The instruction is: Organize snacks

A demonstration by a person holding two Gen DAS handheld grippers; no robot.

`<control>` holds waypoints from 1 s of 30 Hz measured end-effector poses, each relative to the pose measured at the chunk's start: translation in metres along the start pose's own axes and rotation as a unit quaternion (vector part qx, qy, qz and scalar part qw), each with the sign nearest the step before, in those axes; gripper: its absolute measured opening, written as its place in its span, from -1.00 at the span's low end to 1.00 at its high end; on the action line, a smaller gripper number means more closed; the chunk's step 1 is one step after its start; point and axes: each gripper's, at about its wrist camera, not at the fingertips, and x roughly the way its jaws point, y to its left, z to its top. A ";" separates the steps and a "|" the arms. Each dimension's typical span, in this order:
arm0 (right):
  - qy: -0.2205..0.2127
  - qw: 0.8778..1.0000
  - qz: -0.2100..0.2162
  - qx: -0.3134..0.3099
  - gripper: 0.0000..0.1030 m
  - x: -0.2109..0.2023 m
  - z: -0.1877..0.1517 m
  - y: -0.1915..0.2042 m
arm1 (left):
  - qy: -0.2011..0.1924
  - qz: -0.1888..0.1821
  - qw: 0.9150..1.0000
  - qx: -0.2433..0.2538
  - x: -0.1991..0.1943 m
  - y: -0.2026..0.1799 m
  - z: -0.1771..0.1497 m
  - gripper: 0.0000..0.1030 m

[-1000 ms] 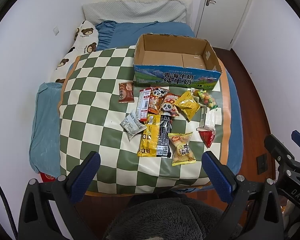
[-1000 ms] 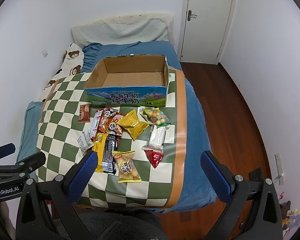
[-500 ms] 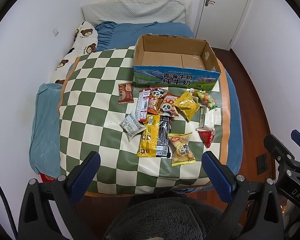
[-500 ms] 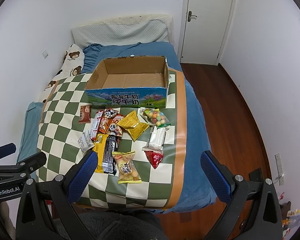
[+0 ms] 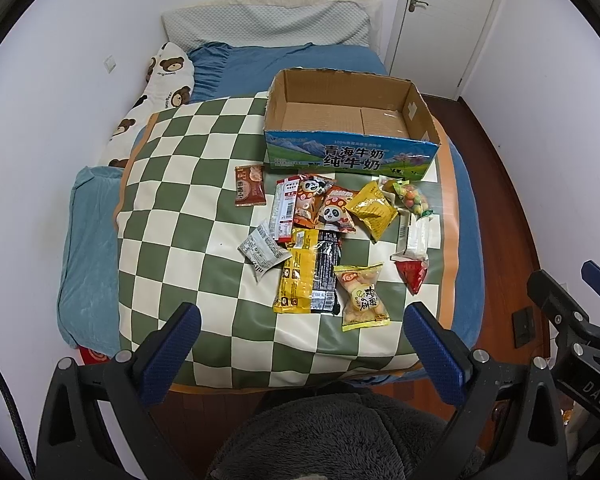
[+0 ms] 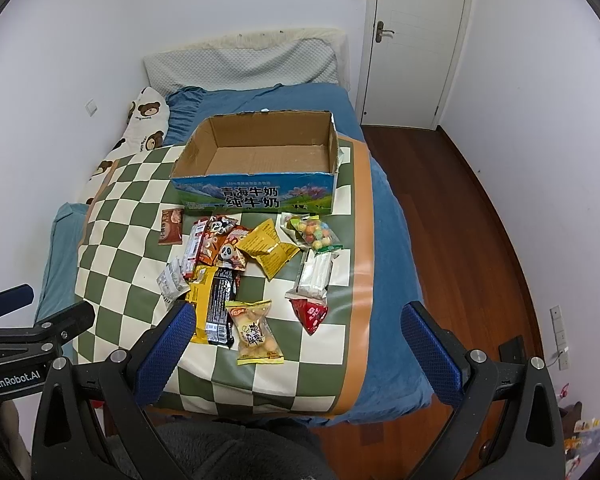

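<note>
Snacks [image 5: 320, 240] lie in a loose cluster on my checkered mat [image 5: 188, 216], spread over the bed [image 5: 284, 56], just in front of the open box [image 5: 352, 120]. I read "青海牛奶 纯牛奶" on the box's blue front. The nearest yellow bag [image 6: 256, 334] carries Chinese writing that I cannot make out. My left gripper [image 5: 300, 352] shows "GenRobot.AI" in the right view; my right gripper [image 6: 296, 352] shows "DAS" in the left view. Both pairs of jaws stand wide apart, holding nothing, above the mat's near edge. The mat's left half lies bare; wooden floor [image 6: 460, 240] runs along the bed's right side.
</note>
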 end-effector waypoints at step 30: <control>-0.003 1.000 0.003 0.004 1.00 -0.004 0.002 0.002 | 0.000 -0.002 1.000 -0.002 -0.001 0.000 0.000 1.00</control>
